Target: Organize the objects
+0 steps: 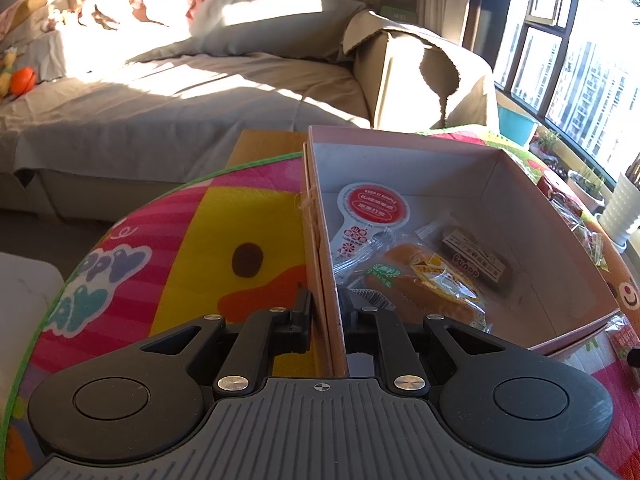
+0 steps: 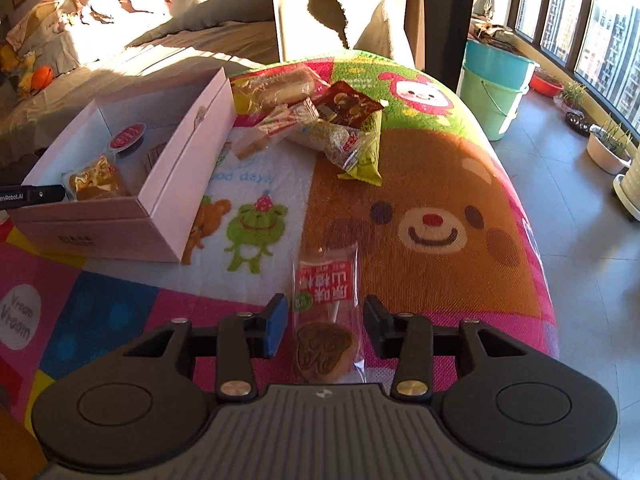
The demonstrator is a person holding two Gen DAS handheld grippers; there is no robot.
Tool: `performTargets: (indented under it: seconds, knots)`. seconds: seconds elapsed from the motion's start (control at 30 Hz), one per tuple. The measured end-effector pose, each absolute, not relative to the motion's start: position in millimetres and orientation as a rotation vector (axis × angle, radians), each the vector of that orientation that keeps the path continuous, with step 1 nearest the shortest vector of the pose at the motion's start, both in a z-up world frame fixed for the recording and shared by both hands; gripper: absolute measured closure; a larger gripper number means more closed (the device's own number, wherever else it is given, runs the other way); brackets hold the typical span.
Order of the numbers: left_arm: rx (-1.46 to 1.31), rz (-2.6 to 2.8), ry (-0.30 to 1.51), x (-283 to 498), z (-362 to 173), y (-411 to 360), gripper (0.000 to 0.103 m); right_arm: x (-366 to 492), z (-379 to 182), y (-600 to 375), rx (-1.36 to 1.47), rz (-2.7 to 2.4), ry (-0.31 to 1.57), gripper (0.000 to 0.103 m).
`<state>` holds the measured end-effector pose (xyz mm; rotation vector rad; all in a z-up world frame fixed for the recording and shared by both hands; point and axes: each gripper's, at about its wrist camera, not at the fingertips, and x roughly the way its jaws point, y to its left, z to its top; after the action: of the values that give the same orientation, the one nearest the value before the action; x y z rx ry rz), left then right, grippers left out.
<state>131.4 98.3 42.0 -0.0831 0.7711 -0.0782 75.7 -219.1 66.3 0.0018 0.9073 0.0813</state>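
My left gripper (image 1: 326, 312) is shut on the near side wall of the open pink box (image 1: 516, 184), one finger inside and one outside. Inside the box lie a wrapped bun (image 1: 432, 280), a dark wrapped bar (image 1: 476, 258) and a round red-labelled packet (image 1: 372, 208). My right gripper (image 2: 326, 320) holds a clear snack packet (image 2: 326, 292) with a red label and a brown cookie, its pads against the wrapper's edges. It is over the mat, to the right of the pink box (image 2: 176, 184). Several loose snack packets (image 2: 332, 124) are heaped beyond the box.
A colourful cartoon mat (image 2: 432, 208) covers the round table. A grey-covered sofa (image 1: 180, 92) stands behind it. Two stacked buckets (image 2: 492, 88) and potted plants (image 2: 608, 144) line the window on the right, with tiled floor below the table edge.
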Motion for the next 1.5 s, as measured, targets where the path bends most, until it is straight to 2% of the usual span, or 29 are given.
performTargets:
  seconds: [0.1,0.37,0.5,0.53,0.6,0.67,0.73,0.8,0.93,1.23,1.4,1.5]
  knots:
    - [-0.082,-0.078,0.771,131.1,41.8,98.4,0.088,93.7,80.7,-220.3,0.058,0.083,0.845,0.051]
    - [-0.076,-0.082,0.773,132.1,41.7,99.2,0.088,224.5,96.6,-195.6,0.095,0.103,0.792,0.050]
    - [-0.072,-0.079,0.775,132.4,41.6,98.4,0.089,306.3,99.5,-174.5,0.088,0.068,0.793,0.036]
    - [-0.070,-0.077,0.776,132.7,41.2,97.4,0.089,330.4,95.8,-165.1,0.063,0.058,0.798,0.036]
    - [-0.067,-0.073,0.781,133.5,41.3,96.4,0.089,364.9,84.7,-148.0,-0.026,0.008,0.801,0.036]
    - [-0.063,-0.070,0.784,134.0,41.5,95.5,0.090,390.3,70.1,-137.9,-0.088,-0.019,0.837,0.042]
    - [-0.064,-0.070,0.785,134.4,41.3,95.6,0.090,400.9,57.1,-136.5,-0.127,-0.002,0.895,0.059]
    - [-0.068,-0.072,0.785,134.0,40.9,96.5,0.090,398.5,49.6,-146.6,-0.121,0.027,0.935,0.063]
    - [-0.072,-0.070,0.778,132.1,39.6,96.7,0.090,371.7,52.2,-188.3,-0.021,0.060,0.972,0.063]
    - [-0.101,-0.072,0.772,130.6,37.9,99.1,0.089,248.6,55.0,-205.8,-0.103,0.209,1.006,0.062]
    - [-0.100,-0.071,0.769,129.0,38.3,98.8,0.089,163.6,94.2,-220.4,-0.145,0.167,0.841,0.047]
    - [-0.110,-0.072,0.762,127.9,37.7,99.7,0.088,113.3,107.1,-233.3,-0.118,0.144,0.794,0.047]
